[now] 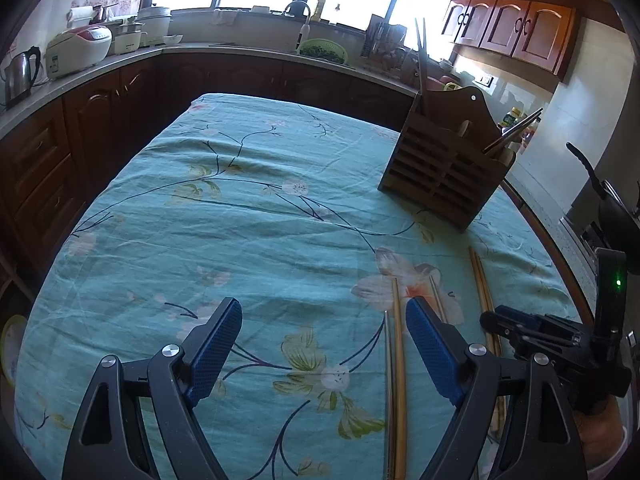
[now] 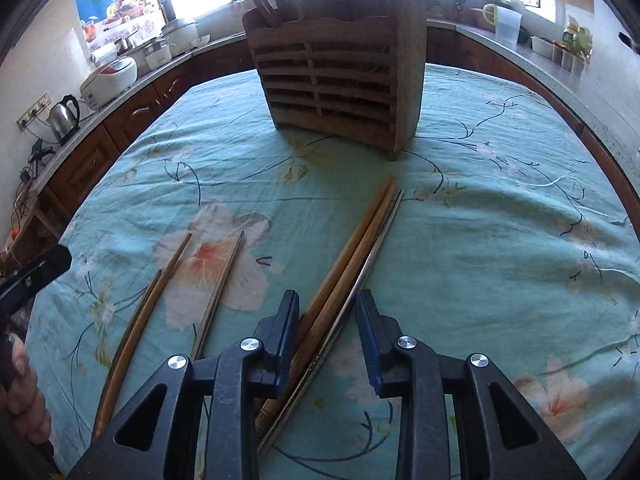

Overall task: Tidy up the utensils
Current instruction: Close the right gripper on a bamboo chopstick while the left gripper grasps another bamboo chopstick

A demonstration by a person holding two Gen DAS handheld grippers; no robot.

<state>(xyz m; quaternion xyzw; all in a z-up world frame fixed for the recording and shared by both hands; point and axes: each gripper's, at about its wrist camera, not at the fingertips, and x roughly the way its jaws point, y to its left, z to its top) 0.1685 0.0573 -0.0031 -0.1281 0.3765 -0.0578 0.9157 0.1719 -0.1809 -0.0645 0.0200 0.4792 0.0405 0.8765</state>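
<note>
The right gripper (image 2: 327, 316) straddles three chopsticks (image 2: 352, 256) near the table's (image 2: 500, 240) front edge, jaws half closed, not yet pinching. The left gripper (image 1: 324, 336) hovers wide open, empty. Holder (image 2: 336, 80) stands toward the far edge.

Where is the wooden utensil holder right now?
In the right wrist view, the wooden utensil holder stands upright on the far middle of the floral tablecloth, beyond the loose chopsticks.
</note>
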